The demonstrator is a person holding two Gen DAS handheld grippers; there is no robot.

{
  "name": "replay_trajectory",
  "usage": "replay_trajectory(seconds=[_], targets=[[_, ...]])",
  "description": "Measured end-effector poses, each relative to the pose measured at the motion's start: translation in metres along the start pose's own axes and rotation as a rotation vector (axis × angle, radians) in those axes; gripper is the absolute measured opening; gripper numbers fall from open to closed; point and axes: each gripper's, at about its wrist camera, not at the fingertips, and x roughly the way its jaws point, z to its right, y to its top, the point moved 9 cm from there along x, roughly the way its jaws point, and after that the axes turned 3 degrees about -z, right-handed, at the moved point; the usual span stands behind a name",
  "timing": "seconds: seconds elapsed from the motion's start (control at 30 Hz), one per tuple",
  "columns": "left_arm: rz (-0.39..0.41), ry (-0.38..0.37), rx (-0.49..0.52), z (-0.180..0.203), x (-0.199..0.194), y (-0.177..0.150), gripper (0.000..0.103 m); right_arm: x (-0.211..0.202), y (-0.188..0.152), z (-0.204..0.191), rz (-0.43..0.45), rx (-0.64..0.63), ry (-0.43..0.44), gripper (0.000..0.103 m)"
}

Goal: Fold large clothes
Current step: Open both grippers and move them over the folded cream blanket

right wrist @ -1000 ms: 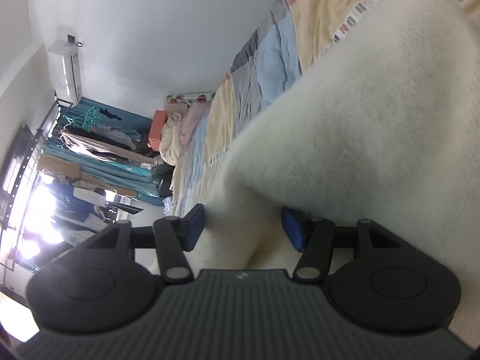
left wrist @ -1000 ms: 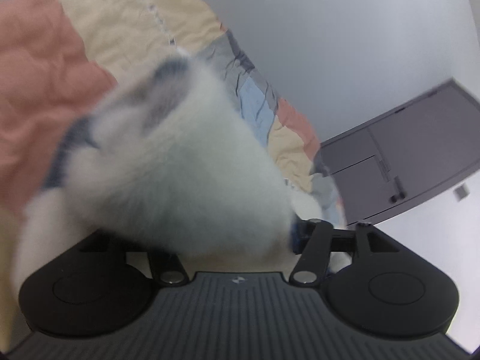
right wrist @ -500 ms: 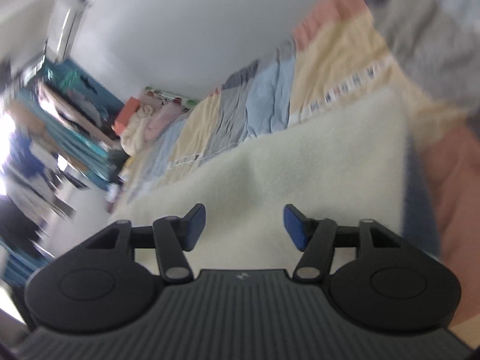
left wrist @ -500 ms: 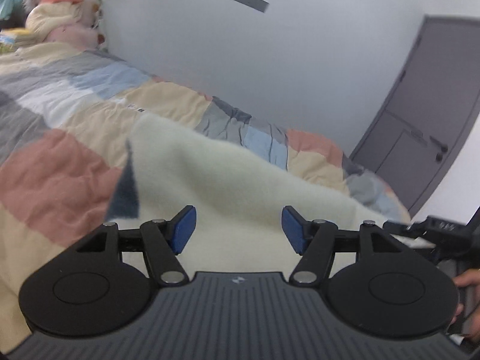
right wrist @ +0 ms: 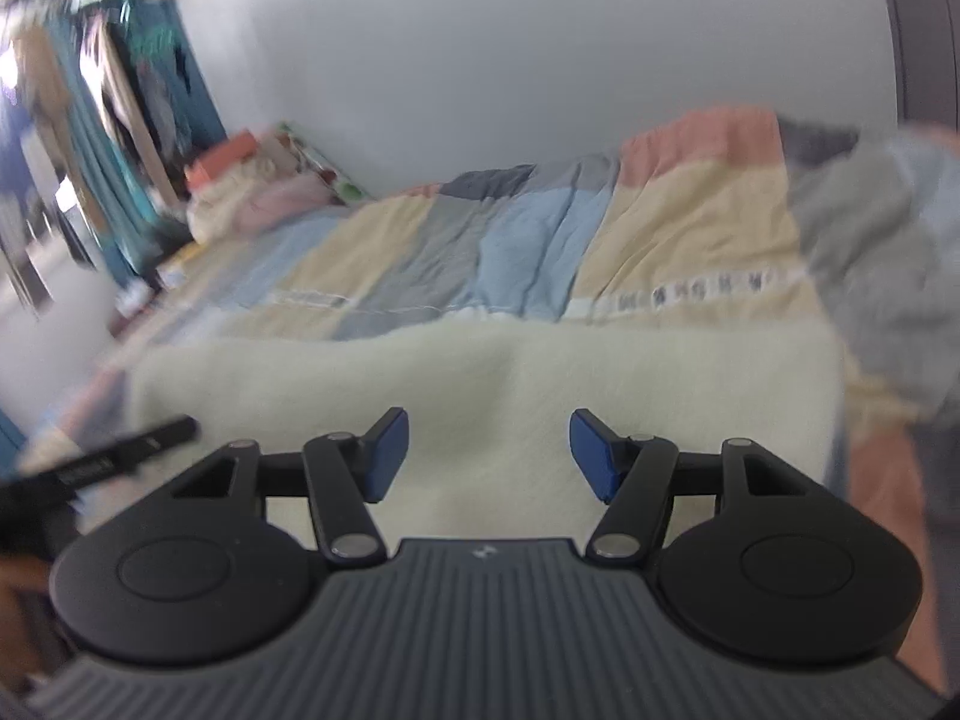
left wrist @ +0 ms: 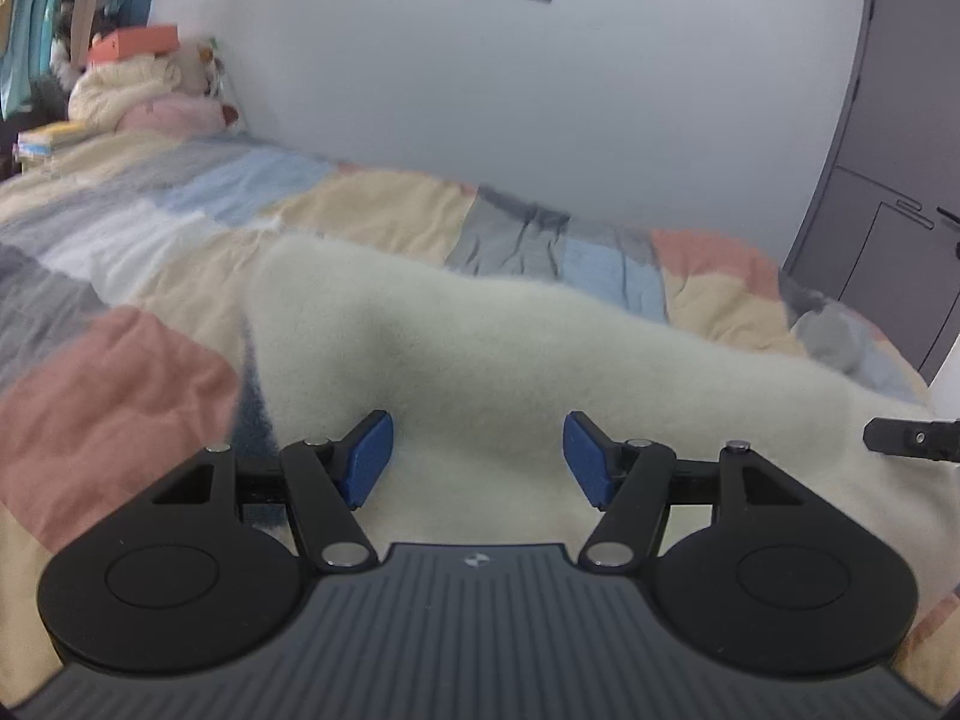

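A cream fleece garment (left wrist: 480, 360) lies folded over on the patchwork-quilted bed (left wrist: 372, 210), apparently mid-fold; left gripper (left wrist: 477, 450) and right gripper (right wrist: 489, 450) hover spread, holding nothing.

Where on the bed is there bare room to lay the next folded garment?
Bare patchwork quilt lies between the cream fleece garment and the wall. The head end is crowded with a bedding pile. A grey crumpled cloth takes the foot corner.

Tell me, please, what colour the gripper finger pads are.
Blue pads, clearest in the left wrist view.
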Motion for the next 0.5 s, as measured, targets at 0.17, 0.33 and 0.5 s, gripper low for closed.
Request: replay_trajectory(seconds=[0.17, 0.33, 0.5], targets=[[-0.046, 0.016, 0.057, 0.004, 0.016, -0.005, 0.069, 0.027, -0.014, 0.002, -0.061, -0.114, -0.058, 0.06], [-0.098, 0.012, 0.062, -0.001, 0.044, -0.008, 0.072, 0.05, -0.017, 0.006, -0.085, -0.17, -0.08, 0.062], [-0.1, -0.019, 0.015, -0.007, 0.05, -0.007, 0.072, 0.06, -0.017, 0.008, -0.069, -0.18, -0.077, 0.064]])
